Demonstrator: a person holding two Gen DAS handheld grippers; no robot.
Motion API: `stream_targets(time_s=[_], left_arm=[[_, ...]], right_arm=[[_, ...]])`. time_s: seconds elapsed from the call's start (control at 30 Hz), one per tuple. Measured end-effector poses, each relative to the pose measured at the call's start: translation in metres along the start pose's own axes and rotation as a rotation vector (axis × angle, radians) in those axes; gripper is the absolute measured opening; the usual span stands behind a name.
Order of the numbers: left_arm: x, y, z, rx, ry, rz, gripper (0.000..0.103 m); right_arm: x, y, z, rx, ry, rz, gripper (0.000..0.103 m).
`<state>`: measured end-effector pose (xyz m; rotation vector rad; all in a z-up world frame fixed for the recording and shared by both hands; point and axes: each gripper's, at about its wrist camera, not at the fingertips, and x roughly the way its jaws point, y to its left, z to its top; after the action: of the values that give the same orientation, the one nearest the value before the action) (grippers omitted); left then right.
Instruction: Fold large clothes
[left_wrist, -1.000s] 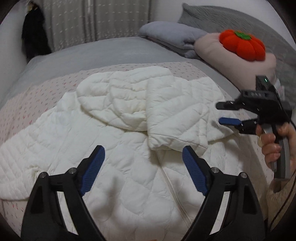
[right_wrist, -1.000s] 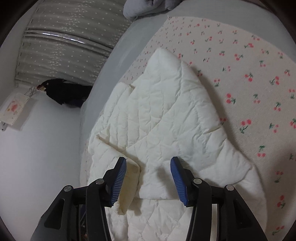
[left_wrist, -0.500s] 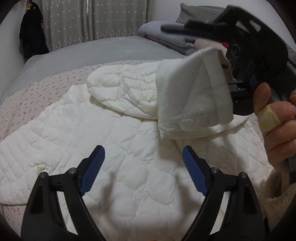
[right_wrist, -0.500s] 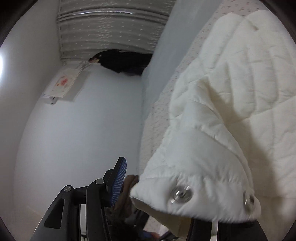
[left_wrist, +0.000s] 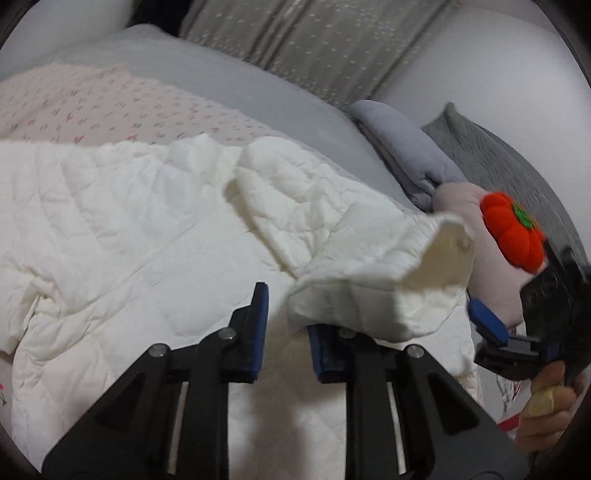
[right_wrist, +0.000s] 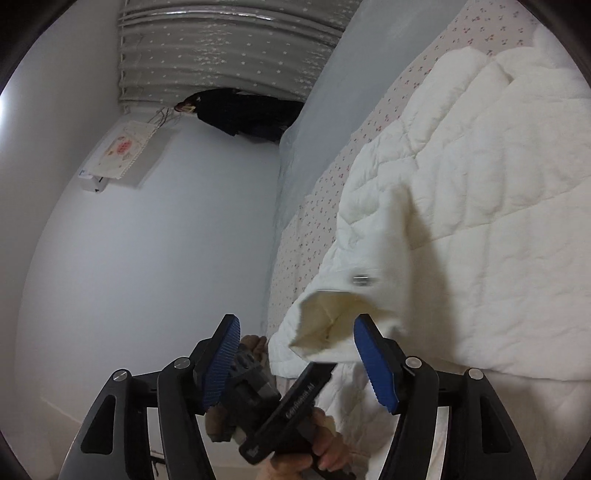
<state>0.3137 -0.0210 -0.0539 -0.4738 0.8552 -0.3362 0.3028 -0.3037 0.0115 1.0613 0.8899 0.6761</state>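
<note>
- Left gripper (left_wrist: 286, 325) sits low over the white quilted jacket (left_wrist: 129, 229); its jaws have just been closing and now stand narrow, with a slim gap showing between the blue pads.
- We see a fold of the lifted sleeve (left_wrist: 369, 254) draped over the tip of its right-side finger. We cannot tell whether the pads actually pinch that fold.
- Our right gripper (right_wrist: 297, 325) has just been opening. Its jaws stand wide, and the cuff (right_wrist: 332, 321) hangs just ahead of the tips without being pressed.
- We find the jacket spread on the cherry-print sheet (left_wrist: 110, 99) of the bed, its body stretching across the left wrist view.
- The sleeve's long axis runs from the jacket's upper middle down toward the right of that view and ends raised off the body.
- The cuff's opening faces the right gripper, showing its creamy lining, with a metal snap (right_wrist: 360, 279) just above the rim.
- Beyond the cuff, an orange pumpkin cushion (left_wrist: 513, 232) rests on a pink pillow (left_wrist: 491, 295).
</note>
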Motion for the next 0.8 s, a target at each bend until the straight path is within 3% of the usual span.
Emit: stream_targets(time_s=[0.1,0.17,0.23,0.3,0.43,0.47,0.5,0.53,0.57,0.6,0.63,0.7,0.8], left_arm=[[0.003,0.028,-0.001,-0.136,0.063,0.017,0.025],[-0.002,0.036,-0.001,-0.167,0.061,0.007,0.036],[-0.012,0.037,0.001,-0.154,0.025,0.008,0.059],[-0.014,0.035,0.007,-0.12,-0.009,-0.004,0.065],[0.0,0.031,0.012,-0.052,0.003,0.011,0.066],[0.005,0.033,0.009,-0.054,0.013,0.013,0.065],[0.008,0.035,0.008,-0.058,0.021,0.006,0.052],[0.012,0.034,0.008,-0.054,0.028,-0.002,0.031],[0.016,0.031,0.007,-0.038,0.035,0.005,0.024],[0.016,0.027,0.006,-0.009,0.029,0.013,0.015],[0.014,0.022,0.005,0.023,0.006,-0.003,0.011],[0.011,0.01,0.003,0.086,-0.023,-0.016,0.01],[0.024,0.002,-0.001,0.161,0.002,0.13,0.01]], right_arm=[[-0.032,-0.011,0.005,0.002,-0.079,-0.042,0.068],[-0.057,-0.021,0.01,-0.006,-0.178,-0.165,0.068],[-0.078,-0.034,0.015,-0.005,-0.258,-0.354,0.068],[-0.099,-0.046,0.018,-0.001,-0.313,-0.496,0.068],[-0.131,-0.062,0.028,-0.001,-0.389,-0.557,0.068],[-0.136,-0.068,0.031,0.005,-0.403,-0.573,0.068],[-0.139,-0.076,0.033,0.013,-0.404,-0.573,0.068],[-0.14,-0.084,0.035,0.021,-0.402,-0.576,0.068],[-0.136,-0.087,0.034,0.021,-0.4,-0.595,0.066],[-0.134,-0.096,0.033,0.013,-0.397,-0.64,0.048],[-0.13,-0.101,0.035,-0.01,-0.395,-0.704,0.03],[-0.124,-0.106,0.035,-0.058,-0.42,-0.818,0.024],[-0.113,-0.111,0.041,-0.13,-0.436,-1.004,0.023]])
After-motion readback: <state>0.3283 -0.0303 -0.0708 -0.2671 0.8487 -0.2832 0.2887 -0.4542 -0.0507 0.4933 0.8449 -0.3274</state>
